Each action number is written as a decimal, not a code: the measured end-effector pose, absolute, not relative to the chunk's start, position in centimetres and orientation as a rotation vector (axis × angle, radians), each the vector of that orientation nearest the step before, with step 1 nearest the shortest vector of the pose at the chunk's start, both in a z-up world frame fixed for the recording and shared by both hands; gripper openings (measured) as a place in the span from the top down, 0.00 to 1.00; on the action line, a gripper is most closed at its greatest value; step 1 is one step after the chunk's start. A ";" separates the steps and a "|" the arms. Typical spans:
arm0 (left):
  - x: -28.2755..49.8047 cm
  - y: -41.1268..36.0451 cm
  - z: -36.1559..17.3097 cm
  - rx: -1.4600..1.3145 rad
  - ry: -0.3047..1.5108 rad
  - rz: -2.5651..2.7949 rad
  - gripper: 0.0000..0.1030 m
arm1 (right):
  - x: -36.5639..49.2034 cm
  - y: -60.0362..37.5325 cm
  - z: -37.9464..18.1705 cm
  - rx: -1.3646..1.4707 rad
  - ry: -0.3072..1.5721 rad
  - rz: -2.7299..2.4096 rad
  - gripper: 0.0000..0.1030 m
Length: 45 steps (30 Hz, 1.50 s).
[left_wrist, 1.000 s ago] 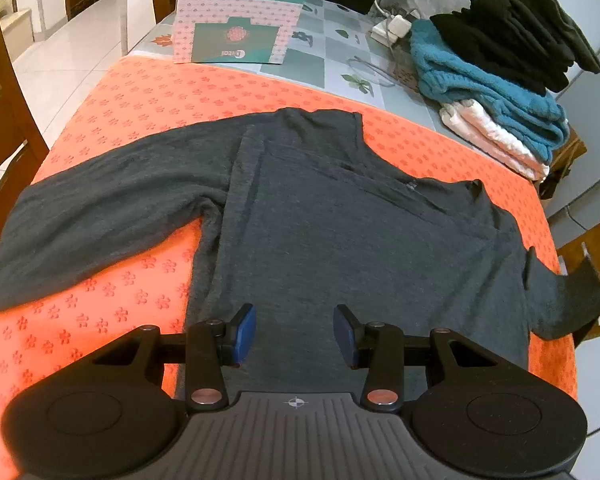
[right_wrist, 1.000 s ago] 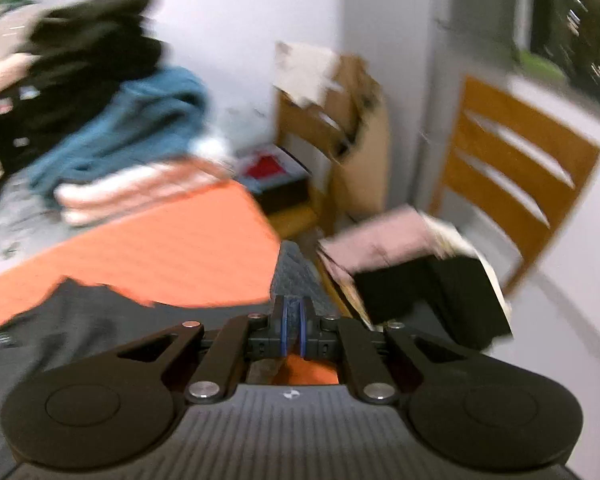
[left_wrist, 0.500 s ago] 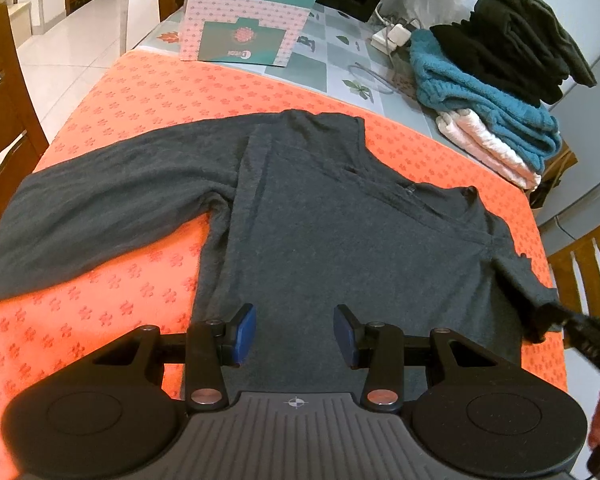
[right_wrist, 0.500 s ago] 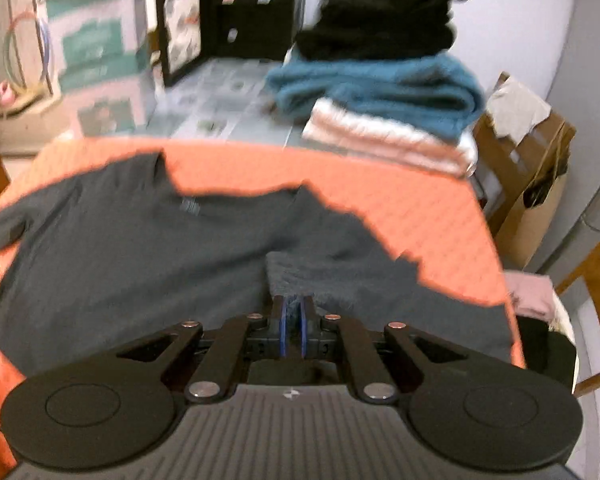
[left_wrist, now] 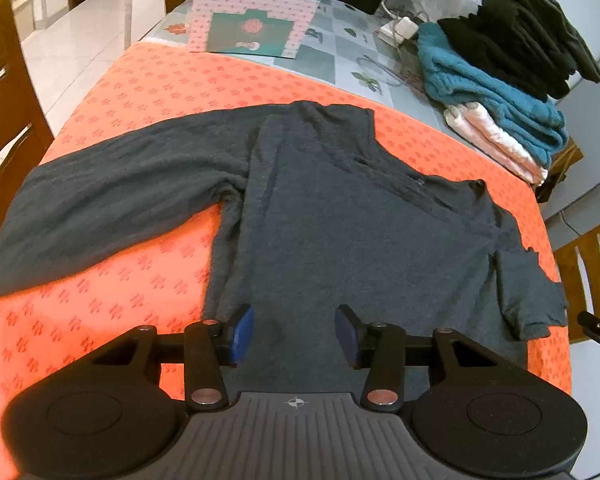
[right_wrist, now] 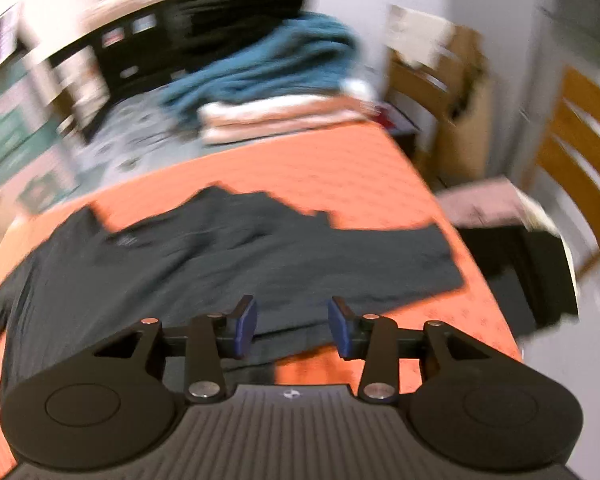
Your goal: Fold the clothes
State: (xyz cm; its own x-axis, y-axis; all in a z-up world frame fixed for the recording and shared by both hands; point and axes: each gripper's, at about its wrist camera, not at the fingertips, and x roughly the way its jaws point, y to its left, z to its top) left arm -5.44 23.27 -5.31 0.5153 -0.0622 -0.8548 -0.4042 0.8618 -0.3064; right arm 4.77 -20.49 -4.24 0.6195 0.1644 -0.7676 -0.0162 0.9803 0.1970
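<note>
A dark grey long-sleeved knit shirt [left_wrist: 352,216] is lying spread flat on the orange patterned cloth [left_wrist: 172,92] covering the worktop. The left tool [left_wrist: 295,330] is hovering over the shirt's near hem with its blue pads apart, having just been opening a little further, and nothing is sitting between them. Ahead and to the left of this tool, one long sleeve is stretching out across the orange cloth. To its right, the other sleeve is lying folded in, ending just short of the worktop's edge.

The right tool [right_wrist: 292,328] is released, its jaws having just been opening, with no cloth caught between the pads; the shirt's folded sleeve is lying just ahead of it. This view is blurred.

Far ahead and to the right of the left tool, a stack of folded clothes [left_wrist: 512,80], black on teal on pale pink, is resting on the worktop. Straight ahead, a pink and teal cardboard box [left_wrist: 256,16] is standing beyond the orange cloth. Wooden slatted chairs [right_wrist: 584,148] are standing beside the worktop.
</note>
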 end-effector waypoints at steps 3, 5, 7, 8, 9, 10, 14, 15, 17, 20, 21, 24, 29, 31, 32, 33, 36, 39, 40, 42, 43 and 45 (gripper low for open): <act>-4.9 22.8 -5.0 -0.486 1.014 0.205 0.45 | 5.3 -23.1 -5.2 0.275 0.913 0.027 0.56; -4.5 22.5 -5.0 -0.473 1.017 0.199 0.44 | 5.6 -24.5 -6.0 0.324 0.922 -0.016 0.54; -4.2 22.4 -5.1 -0.470 1.025 0.198 0.44 | 5.9 -25.7 -6.9 0.365 0.935 -0.056 0.50; -4.1 22.3 -5.1 -0.469 1.027 0.199 0.44 | 6.1 -26.2 -7.4 0.386 0.942 -0.074 0.50; -4.0 22.2 -5.1 -0.467 1.030 0.200 0.44 | 6.2 -26.8 -8.0 0.410 0.950 -0.091 0.50; -3.9 22.2 -5.1 -0.465 1.030 0.201 0.44 | 6.3 -27.1 -8.4 0.433 0.958 -0.105 0.48; -3.8 22.0 -5.1 -0.458 1.037 0.211 0.43 | 6.6 -28.7 -10.1 0.558 0.973 -0.149 0.47; -3.8 22.0 -5.2 -0.459 1.044 0.214 0.43 | 6.6 -28.9 -10.3 0.579 0.972 -0.157 0.46; -3.5 22.0 -5.5 -0.459 1.061 0.220 0.43 | 6.8 -29.4 -10.9 0.617 0.969 -0.172 0.45; -3.2 21.8 -5.5 -0.446 1.071 0.221 0.43 | 7.3 -30.3 -11.7 0.703 0.966 -0.198 0.44; -3.1 21.7 -5.4 -0.441 1.071 0.220 0.43 | 7.5 -30.6 -12.0 0.733 0.961 -0.208 0.44; -2.8 21.5 -5.2 -0.429 1.067 0.219 0.43 | 8.5 -30.9 -12.3 0.704 0.930 -0.260 0.44; -2.6 21.4 -5.0 -0.426 1.068 0.223 0.43 | 11.1 -30.0 -12.6 0.563 0.935 -0.287 0.45; -2.5 21.4 -5.0 -0.432 1.069 0.227 0.43 | 11.9 -29.2 -12.7 0.479 0.939 -0.289 0.58; -2.5 21.4 -5.0 -0.439 1.068 0.228 0.43 | 12.3 -28.7 -12.8 0.436 0.941 -0.290 0.65; -2.4 21.5 -5.0 -0.446 1.067 0.230 0.43 | 12.6 -28.3 -12.7 0.389 0.940 -0.307 0.75; -2.4 21.7 -4.4 -0.471 1.044 0.232 0.43 | 12.6 -27.9 -12.6 0.355 0.923 -0.299 0.97; -2.4 22.1 -3.8 -0.511 1.014 0.235 0.43 | 12.3 -27.2 -11.2 0.356 0.887 -0.250 0.97; -2.4 22.3 -3.6 -0.529 1.006 0.235 0.43 | 12.1 -27.0 -10.8 0.356 0.874 -0.234 0.97; -2.4 22.7 -3.3 -0.564 0.985 0.236 0.43 | 12.0 -25.8 -9.3 0.335 0.843 -0.185 0.97; -2.5 22.8 -3.2 -0.574 0.974 0.237 0.43 | 12.0 -25.1 -8.5 0.319 0.829 -0.158 0.97; -2.6 23.1 -3.1 -0.585 0.958 0.240 0.43 | 11.8 -23.3 -7.1 0.279 0.803 -0.090 0.97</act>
State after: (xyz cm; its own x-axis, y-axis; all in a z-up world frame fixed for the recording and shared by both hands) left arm -2.60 23.08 -3.11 0.5636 -0.0597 -0.8239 -0.4415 0.8212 -0.3615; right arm 11.80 -23.27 -7.09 0.6929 0.0255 -0.7206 0.1850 0.9596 0.2119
